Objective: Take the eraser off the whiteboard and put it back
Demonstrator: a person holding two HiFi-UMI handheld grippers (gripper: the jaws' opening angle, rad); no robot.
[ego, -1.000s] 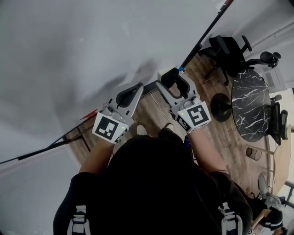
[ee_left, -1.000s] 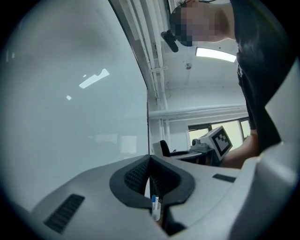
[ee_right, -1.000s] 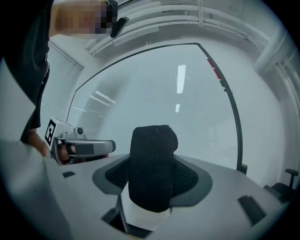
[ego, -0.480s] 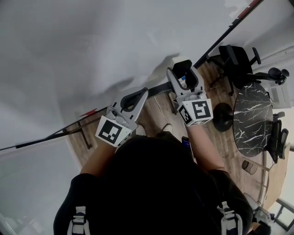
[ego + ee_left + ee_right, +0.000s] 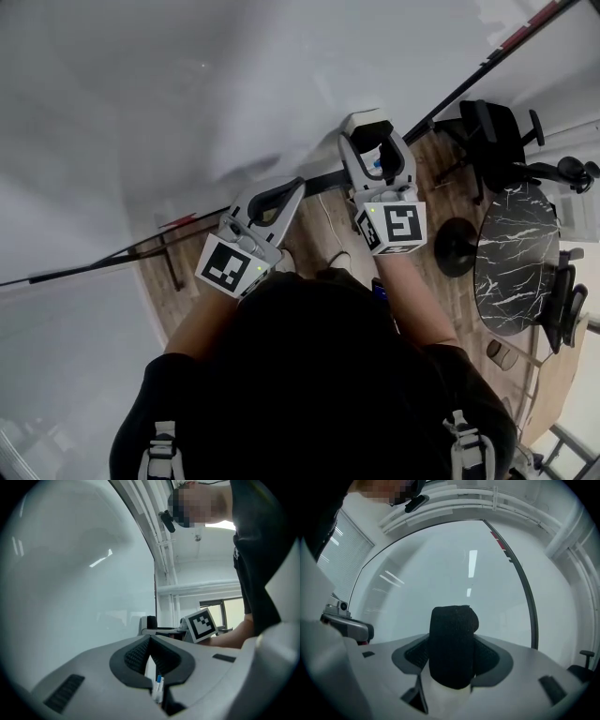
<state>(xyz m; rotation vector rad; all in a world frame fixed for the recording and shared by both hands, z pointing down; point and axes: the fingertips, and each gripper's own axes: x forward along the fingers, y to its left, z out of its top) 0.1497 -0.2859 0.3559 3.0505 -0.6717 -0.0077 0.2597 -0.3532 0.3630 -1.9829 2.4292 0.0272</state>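
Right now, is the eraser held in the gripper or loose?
Held: the eraser sits between the right gripper's pads, which press its sides, though the jaws just opened slightly.

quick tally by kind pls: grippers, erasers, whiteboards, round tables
grippers: 2 (left gripper, right gripper)
eraser: 1
whiteboard: 1
round table: 1
total: 5

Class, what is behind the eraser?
The whiteboard, blank and glossy, with its dark frame at right. The patch directly behind the eraser is covered, so it cannot be seen.
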